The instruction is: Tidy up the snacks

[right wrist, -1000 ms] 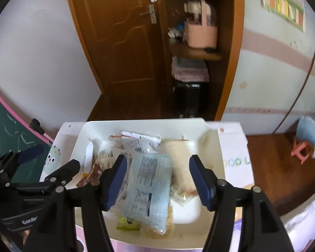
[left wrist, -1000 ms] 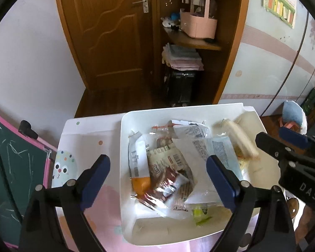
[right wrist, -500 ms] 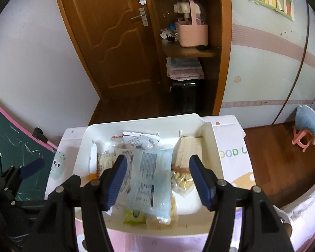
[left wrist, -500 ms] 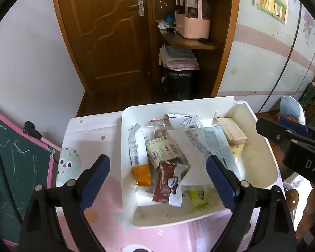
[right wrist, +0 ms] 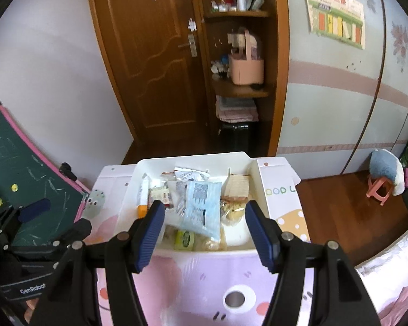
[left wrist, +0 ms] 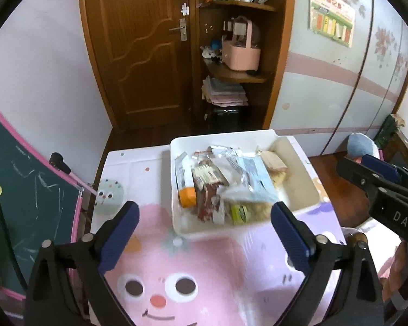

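Both tongs clear of the snack tray, nothing gripped

The white tray sits mid-frame on the pink cartoon table cover, loose snack packets heaped inside it. The left gripper has just been opening and stands wide with nothing between its jaws; the right gripper is half open, also empty. The packets look light, soft, crinkly and probably slippery; a crimped end seam looks the safest hold, and the pale biscuit-like pack likely crushes easily.
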`<state>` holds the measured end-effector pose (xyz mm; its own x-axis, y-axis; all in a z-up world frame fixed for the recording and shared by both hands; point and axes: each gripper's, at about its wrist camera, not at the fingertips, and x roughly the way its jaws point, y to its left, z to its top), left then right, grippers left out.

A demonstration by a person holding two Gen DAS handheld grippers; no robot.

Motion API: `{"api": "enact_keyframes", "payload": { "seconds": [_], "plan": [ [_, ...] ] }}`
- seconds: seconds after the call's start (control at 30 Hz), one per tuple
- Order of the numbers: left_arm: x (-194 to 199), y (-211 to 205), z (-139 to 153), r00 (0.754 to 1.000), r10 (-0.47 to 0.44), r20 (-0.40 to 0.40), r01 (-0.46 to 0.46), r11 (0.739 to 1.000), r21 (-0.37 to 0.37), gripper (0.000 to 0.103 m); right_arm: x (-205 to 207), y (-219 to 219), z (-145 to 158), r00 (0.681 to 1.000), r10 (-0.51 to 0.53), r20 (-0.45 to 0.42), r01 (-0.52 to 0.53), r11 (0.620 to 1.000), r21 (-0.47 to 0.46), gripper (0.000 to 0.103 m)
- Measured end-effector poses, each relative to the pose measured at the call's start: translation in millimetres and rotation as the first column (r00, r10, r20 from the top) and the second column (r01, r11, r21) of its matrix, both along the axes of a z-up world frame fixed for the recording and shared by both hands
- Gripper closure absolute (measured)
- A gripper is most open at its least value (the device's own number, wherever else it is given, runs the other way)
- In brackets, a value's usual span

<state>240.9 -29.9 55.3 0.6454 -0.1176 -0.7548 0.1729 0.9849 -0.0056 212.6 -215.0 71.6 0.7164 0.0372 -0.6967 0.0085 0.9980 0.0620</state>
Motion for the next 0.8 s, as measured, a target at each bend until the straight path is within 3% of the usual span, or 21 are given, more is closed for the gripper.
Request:
{"api": "enact_keyframes", "payload": {
  "seconds": [0.2,0.5,0.8],
  "plan": [
    [-75.2,15.1,8.0,1.0,-0.005,0.02,0.005,1.0,-0.001,0.002,-78.8,12.4,5.1,0.997,0.024,0.077,-0.02,0.999,-0.044,0.03],
    [-184.9,41.2,2.0,0.998,0.051,0.045,-0.05,0.998,-0.025,0.0,-174.1,27.3,-11.6,0.996,0.04,0.075,-0.044,0.998,0.049,0.03],
    [-241.6,57.9,-10.9,0.989,0.129,0.071,-0.129,0.992,-0.009,0.0,-228.6,46.9,-40.8,0.998,0.046,0.038,-0.048,0.998,0.031,0.03]
  ]
}}
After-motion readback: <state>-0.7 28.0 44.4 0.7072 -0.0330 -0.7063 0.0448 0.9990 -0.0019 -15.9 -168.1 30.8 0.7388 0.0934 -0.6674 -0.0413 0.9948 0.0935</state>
